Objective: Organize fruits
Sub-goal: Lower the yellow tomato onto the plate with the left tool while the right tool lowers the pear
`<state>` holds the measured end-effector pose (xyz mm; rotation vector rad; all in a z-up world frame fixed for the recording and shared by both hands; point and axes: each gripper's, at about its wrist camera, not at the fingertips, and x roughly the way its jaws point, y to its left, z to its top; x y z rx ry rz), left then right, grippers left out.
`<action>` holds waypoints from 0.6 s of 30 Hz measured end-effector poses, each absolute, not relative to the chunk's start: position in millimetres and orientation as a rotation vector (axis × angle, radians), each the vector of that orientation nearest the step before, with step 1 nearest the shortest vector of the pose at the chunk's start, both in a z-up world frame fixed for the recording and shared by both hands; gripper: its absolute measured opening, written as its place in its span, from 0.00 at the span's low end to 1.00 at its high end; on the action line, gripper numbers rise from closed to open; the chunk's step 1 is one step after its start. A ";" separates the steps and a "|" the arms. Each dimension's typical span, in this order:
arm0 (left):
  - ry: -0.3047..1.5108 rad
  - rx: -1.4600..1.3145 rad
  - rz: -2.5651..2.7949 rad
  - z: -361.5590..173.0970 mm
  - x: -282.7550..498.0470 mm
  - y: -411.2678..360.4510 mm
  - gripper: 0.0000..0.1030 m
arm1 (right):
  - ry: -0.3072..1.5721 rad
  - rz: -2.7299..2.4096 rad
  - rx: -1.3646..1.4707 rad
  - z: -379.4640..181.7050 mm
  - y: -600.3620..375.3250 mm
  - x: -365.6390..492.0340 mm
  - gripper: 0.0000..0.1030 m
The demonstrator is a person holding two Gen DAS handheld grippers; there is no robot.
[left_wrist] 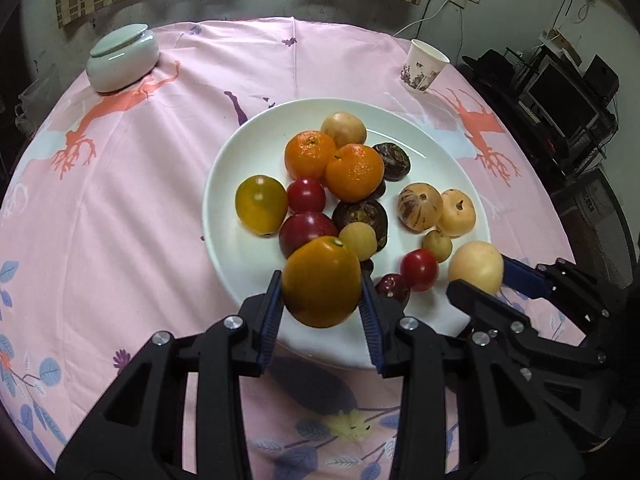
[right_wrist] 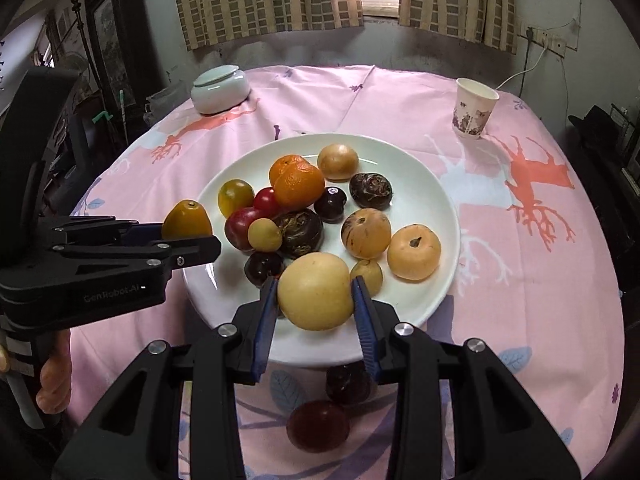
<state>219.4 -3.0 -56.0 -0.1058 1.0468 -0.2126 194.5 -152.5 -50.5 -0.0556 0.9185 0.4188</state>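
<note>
Holding an orange-yellow fruit point(left_wrist: 322, 282) in my left gripper point(left_wrist: 322, 300) and a pale yellow fruit point(right_wrist: 315, 291) in my right gripper point(right_wrist: 315, 300), both clamped tight, I see the white plate point(left_wrist: 248, 152) just ahead, beyond both.

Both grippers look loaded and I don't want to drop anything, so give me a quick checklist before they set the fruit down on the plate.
1. Left gripper shut on the orange-yellow fruit: ok.
2. Right gripper shut on the pale fruit: ok.
3. Bare spot on the plate for two more fruits: ok, the far right side is free.
4. Grippers apart from each other: ok.
5. All fruit on the plate: not ok, two dark fruits lie on the cloth.
</note>
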 end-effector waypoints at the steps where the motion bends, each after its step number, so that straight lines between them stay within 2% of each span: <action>1: 1.044 -0.100 -0.214 -57.0 220.2 -4.4 0.36 | 0.919 0.421 -0.058 -52.5 -150.9 197.9 0.36; 11: 1.070 -0.113 -0.210 -62.9 228.7 -4.2 0.35 | 0.890 0.434 -0.070 -60.5 -141.1 217.0 0.37; 13: 1.074 -0.125 -0.194 -61.5 229.9 0.6 0.37 | 0.871 0.411 -0.098 -59.1 -139.7 217.8 0.48; 14: 1.068 -0.137 -0.195 -58.8 229.6 3.4 0.44 | 0.850 0.377 -0.106 -56.4 -142.2 215.7 0.57; 15: 1.056 -0.151 -0.197 -54.1 227.7 7.1 0.59 | 0.838 0.366 -0.108 -53.4 -144.4 212.8 0.57; 17: 1.002 -0.169 -0.195 -38.1 218.5 14.2 0.68 | 0.842 0.378 -0.095 -43.0 -151.5 203.1 0.57; 18: 0.979 -0.162 -0.192 -29.8 212.2 16.1 0.68 | 0.835 0.382 -0.085 -36.7 -156.0 196.0 0.57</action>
